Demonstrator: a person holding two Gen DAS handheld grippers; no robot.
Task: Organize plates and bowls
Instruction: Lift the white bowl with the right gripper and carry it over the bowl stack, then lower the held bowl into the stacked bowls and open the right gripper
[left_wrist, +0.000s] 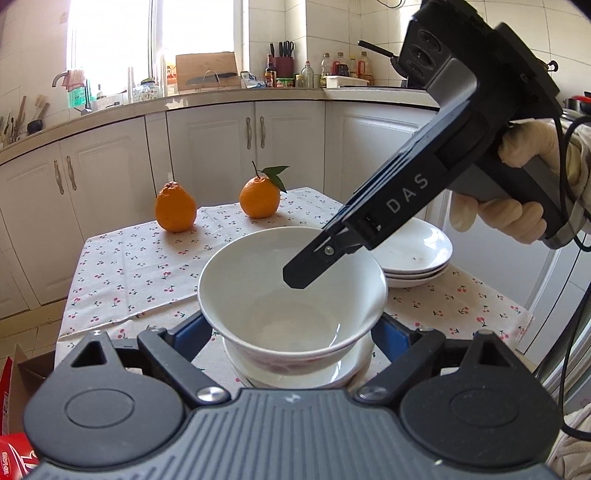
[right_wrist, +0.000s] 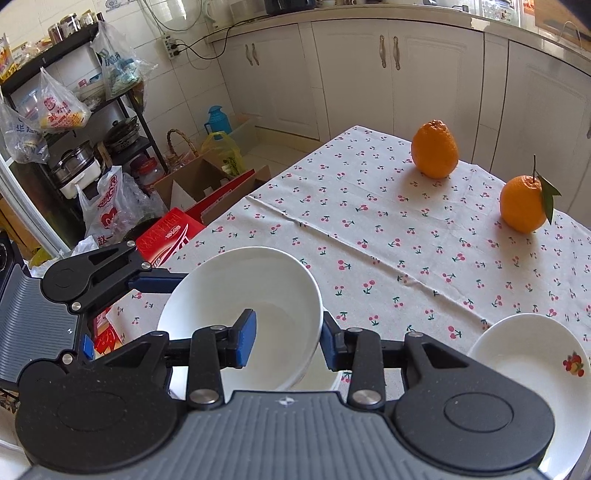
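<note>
A white bowl (left_wrist: 266, 280) (right_wrist: 236, 280) sits in or just over a stack of white bowls (left_wrist: 295, 373) near the table's front corner; I cannot tell whether they touch. My right gripper (right_wrist: 288, 341) is shut on the top bowl's near rim, with one blue pad (right_wrist: 245, 339) inside and the other outside. In the left wrist view it (left_wrist: 314, 266) reaches down from the upper right. My left gripper (left_wrist: 295, 332) stands wide, a blue finger (left_wrist: 188, 332) on each side of the stack; the top bowl hides its tips. A stack of shallow plates (left_wrist: 413, 254) (right_wrist: 528, 369) lies to the right.
The table wears a cherry-print cloth (left_wrist: 147, 266) (right_wrist: 369, 221). Two oranges (left_wrist: 175, 208) (left_wrist: 258, 197) (right_wrist: 435, 149) (right_wrist: 522, 205) stand at its far side. A gloved hand (left_wrist: 517, 147) holds the right gripper. Red boxes (right_wrist: 170, 236) and bags crowd the floor on the left.
</note>
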